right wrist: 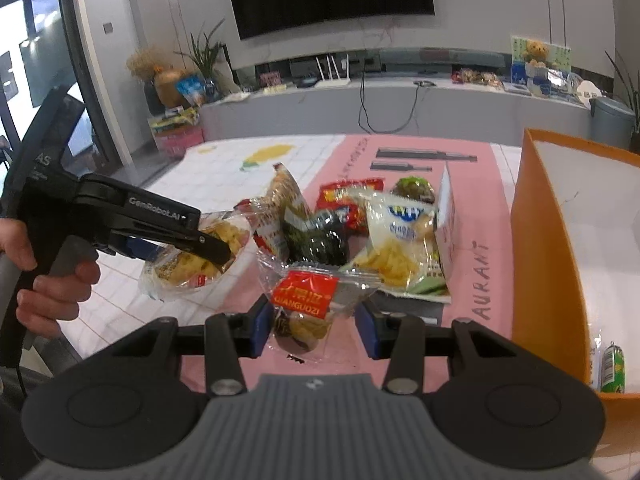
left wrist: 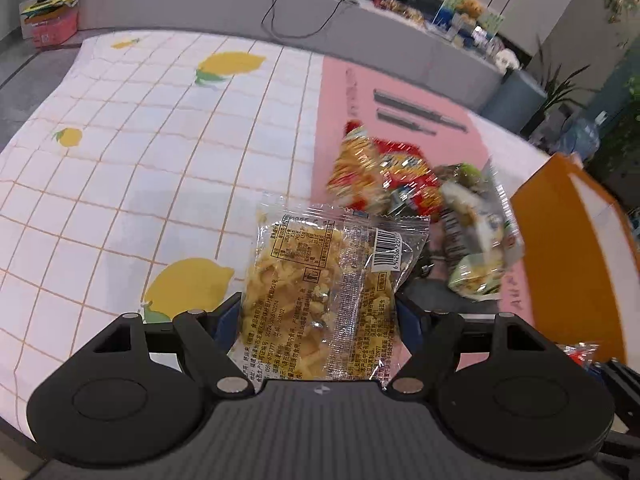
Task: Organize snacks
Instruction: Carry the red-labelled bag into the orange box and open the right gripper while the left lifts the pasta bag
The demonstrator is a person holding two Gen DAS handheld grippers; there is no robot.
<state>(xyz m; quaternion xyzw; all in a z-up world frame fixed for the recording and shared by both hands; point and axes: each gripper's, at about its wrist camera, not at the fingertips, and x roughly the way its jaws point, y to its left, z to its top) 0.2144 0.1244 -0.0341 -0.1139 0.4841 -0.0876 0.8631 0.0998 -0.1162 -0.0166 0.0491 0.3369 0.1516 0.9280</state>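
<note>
**Left wrist view: yellow snack packet caught between wide jaws beside the orange box**

Left wrist view puts a clear plastic packet of yellow crinkled snacks (left wrist: 320, 292) right between the blue-padded fingers (left wrist: 226, 322) of the left gripper (left wrist: 316, 320). The jaws stand wide, and both pads sit against the packet's edges, so it is gripped across its width. From the right wrist camera the same packet (right wrist: 192, 256) hangs clear of the tabletop in that black tool, a person's hand (right wrist: 52, 280) wrapped round the handle, well to the left of the tall orange cardboard box (right wrist: 536, 240).

The right gripper (right wrist: 316, 326) is about half closed. Between its blue pads lies a small clear packet with a red label reading QIANGUOZI (right wrist: 306, 308); the left pad seems to touch the wrapper, but whether the right one presses it I cannot tell from this angle.

Between that packet and the box sits the snack heap (right wrist: 348, 224): a red crisp bag, a dark green seaweed-like packet, and a white and green bag of yellow chips, all on a pink paper mat (right wrist: 476, 208). A white tablecloth printed with lemons (left wrist: 160, 160) covers the table on the side away from the box. Inside the box, at its white floor, lies a small green wrapped sausage-shaped snack (right wrist: 612, 368).
</note>
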